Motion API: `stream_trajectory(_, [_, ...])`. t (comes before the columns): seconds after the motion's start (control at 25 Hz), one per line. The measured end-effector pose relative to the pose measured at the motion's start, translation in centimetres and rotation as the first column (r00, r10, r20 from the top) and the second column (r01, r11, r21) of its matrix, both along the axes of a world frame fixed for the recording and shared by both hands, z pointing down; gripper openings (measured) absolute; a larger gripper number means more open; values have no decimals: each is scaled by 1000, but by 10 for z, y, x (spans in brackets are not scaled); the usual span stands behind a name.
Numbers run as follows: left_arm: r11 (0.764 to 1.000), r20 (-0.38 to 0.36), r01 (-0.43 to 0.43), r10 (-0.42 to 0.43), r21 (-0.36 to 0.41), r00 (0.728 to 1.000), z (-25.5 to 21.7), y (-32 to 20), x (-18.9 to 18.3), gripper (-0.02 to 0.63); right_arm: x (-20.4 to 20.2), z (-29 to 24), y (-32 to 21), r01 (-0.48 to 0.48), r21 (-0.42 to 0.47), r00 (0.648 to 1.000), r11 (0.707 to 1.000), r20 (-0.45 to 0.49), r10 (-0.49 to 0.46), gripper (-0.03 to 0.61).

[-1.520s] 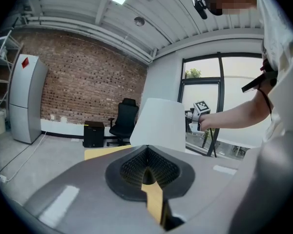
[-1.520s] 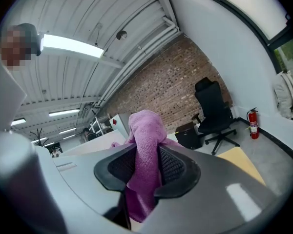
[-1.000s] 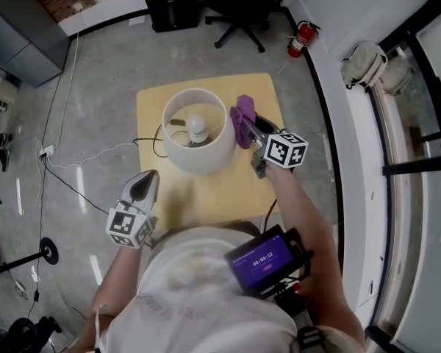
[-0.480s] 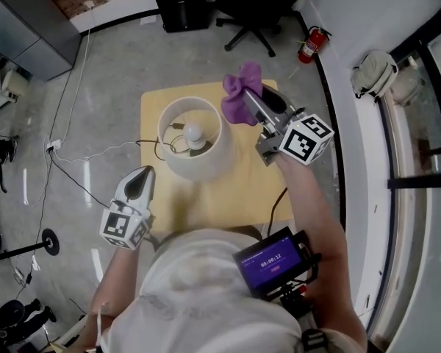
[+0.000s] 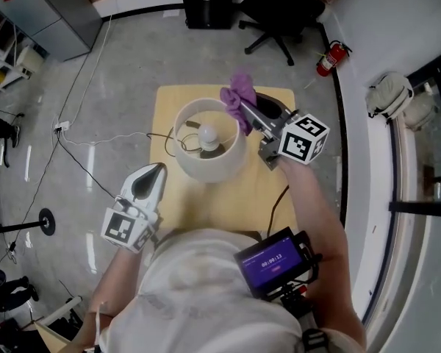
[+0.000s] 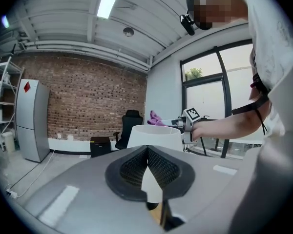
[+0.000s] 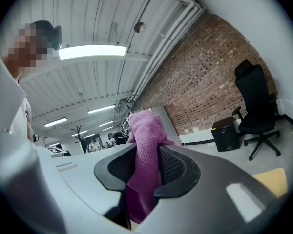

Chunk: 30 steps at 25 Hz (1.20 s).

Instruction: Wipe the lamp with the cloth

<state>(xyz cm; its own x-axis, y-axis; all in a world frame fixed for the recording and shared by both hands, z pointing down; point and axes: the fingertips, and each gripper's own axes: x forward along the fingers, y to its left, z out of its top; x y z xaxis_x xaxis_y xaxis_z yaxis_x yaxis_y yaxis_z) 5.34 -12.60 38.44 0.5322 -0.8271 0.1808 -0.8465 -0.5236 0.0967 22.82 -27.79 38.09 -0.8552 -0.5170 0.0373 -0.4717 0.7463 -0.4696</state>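
The left gripper (image 5: 153, 173) hangs by the near left edge of the pale yellow square wooden table (image 5: 228, 204), its jaws closed together with nothing between them. The white drum-shaded lamp (image 5: 212, 169) stands mid-table, its bulb showing inside the shade. At the shade's far right rim, the right gripper (image 5: 251, 112) clamps the crumpled purple cloth (image 5: 239, 94).
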Motion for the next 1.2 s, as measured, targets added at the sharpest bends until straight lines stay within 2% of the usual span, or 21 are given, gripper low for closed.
stream_trajectory(0.08, [1000, 5, 10, -10, -8, 1000, 2, 1, -2, 2, 3, 11, -4, -2, -23, 1000, 1000, 13, 2, 127])
stream_trajectory(0.4, [999, 21, 31, -31, -27, 999, 8, 2, -4, 2, 15, 77, -13, -27, -110, 996, 994, -91, 17, 128])
stream_trajectory(0.6, [999, 28, 43, -43, -19, 999, 10, 4, -1, 2, 31, 128, -12, -61, -199, 980, 978, -200, 20, 127])
stream_trajectory(0.8, [998, 19, 59, -58, -16, 998, 10, 6, -5, 2, 47, 158, -17, -121, -237, 937, 964, -348, 32, 127])
stream_trajectory(0.88, [998, 18, 68, -68, -11, 998, 11, 7, -9, 2, 52, 153, -20, -137, -226, 931, 964, -363, 46, 127])
stream_trajectory(1.0, [996, 5, 87, -87, -9, 996, 10, 8, -15, 2, 51, 119, -31, -129, -153, 935, 980, -348, 68, 126])
stream_trajectory(1.2, [993, -7, 118, -118, -12, 993, 11, 13, -25, 2, 19, 32, -42, -30, 18, 961, 999, -276, 34, 126])
